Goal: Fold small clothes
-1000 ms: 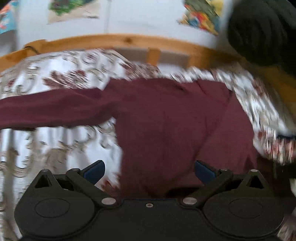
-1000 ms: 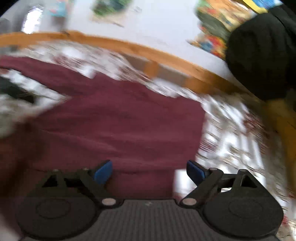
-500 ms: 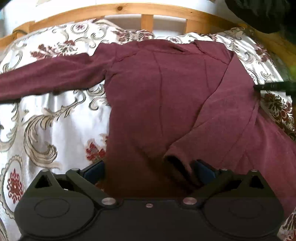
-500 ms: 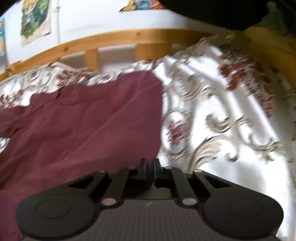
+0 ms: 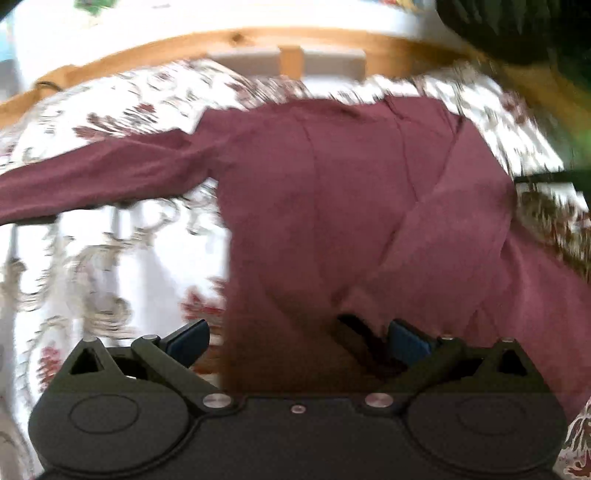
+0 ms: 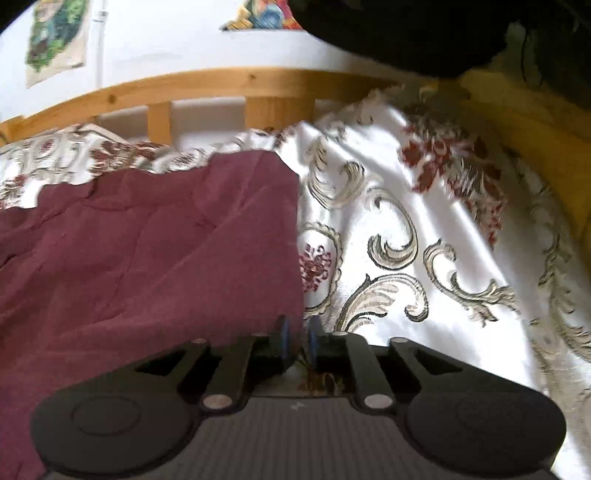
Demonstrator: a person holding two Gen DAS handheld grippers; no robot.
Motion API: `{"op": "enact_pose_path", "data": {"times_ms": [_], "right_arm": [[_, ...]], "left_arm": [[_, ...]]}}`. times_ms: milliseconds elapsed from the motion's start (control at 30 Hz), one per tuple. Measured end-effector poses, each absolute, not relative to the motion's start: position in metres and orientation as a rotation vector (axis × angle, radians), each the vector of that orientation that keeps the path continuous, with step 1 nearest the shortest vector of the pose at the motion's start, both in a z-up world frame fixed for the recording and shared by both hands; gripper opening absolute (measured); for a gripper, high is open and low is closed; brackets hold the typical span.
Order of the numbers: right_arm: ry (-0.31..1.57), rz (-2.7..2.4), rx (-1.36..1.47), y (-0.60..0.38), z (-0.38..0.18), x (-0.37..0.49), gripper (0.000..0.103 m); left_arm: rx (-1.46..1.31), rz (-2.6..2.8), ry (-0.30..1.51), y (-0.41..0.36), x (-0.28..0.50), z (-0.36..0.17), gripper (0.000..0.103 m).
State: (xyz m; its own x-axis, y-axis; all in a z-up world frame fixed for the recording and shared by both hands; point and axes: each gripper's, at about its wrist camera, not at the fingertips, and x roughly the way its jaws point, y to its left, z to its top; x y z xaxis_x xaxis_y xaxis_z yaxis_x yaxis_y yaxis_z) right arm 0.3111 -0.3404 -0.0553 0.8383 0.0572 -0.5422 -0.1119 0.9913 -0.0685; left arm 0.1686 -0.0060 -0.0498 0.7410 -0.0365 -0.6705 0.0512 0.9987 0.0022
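Maroon fabric is filling the middle of both views: a long-sleeved top (image 5: 332,206) is lying spread on a bedspread (image 5: 110,258) patterned with cream scrolls and red flowers. In the left wrist view one sleeve (image 5: 96,181) is stretching out flat toward the left edge, while the other sleeve (image 5: 436,236) is lying folded diagonally across the body of the top, its dark cuff opening sitting just in front of the left gripper (image 5: 297,338). That gripper is hovering over the lower hem with its jaws spread wide, the blue pads (image 5: 188,338) sitting well apart, and nothing is being gripped between them. The picture is smeared with motion blur, so finer creases cannot be told.

In the right wrist view the right gripper (image 6: 296,338) is sitting at the lower right corner of the top (image 6: 147,251), where the straight side edge is meeting the bedspread (image 6: 424,258). Its jaws are drawn nearly together, leaving a narrow slit; whether the cloth edge is being pinched there cannot be told. A wooden bed rail (image 6: 221,85) with upright slats is curving behind the bedspread, and colourful posters (image 6: 55,40) are hanging on the white wall above. A dark shape (image 6: 406,33) is looming at the upper right.
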Motion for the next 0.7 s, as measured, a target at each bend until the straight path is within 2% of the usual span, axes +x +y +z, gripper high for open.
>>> {"op": "enact_pose_path", "data": {"times_ms": [33, 67, 133, 267, 333, 533, 700], "right_arm": [[0.563, 0.098, -0.097, -0.34, -0.053, 0.302, 0.044], [0.56, 0.106, -0.095, -0.339, -0.052, 0.293, 0.053], [0.56, 0.134, -0.09, -0.336, -0.051, 0.273, 0.06], [0.539, 0.147, -0.035, -0.325, -0.048, 0.228, 0.091], [0.539, 0.12, 0.016, -0.318, -0.047, 0.203, 0.1], [0.532, 0.076, 0.038, -0.288, -0.059, 0.149, 0.103], [0.496, 0.117, -0.01, -0.272, -0.066, 0.145, 0.103]], "left_arm": [[0.031, -0.03, 0.713, -0.002, 0.162, -0.048, 0.102], [0.056, -0.003, 0.698, 0.003, 0.156, -0.046, 0.102], [0.115, 0.075, 0.682, 0.015, 0.147, -0.043, 0.102], [0.106, 0.286, 0.654, 0.066, 0.136, -0.032, 0.102], [0.098, 0.399, 0.621, 0.097, 0.137, -0.022, 0.102], [0.139, 0.695, 0.521, 0.175, 0.152, 0.012, 0.102], [-0.142, 0.751, 0.503, 0.232, 0.157, 0.027, 0.102]]}}
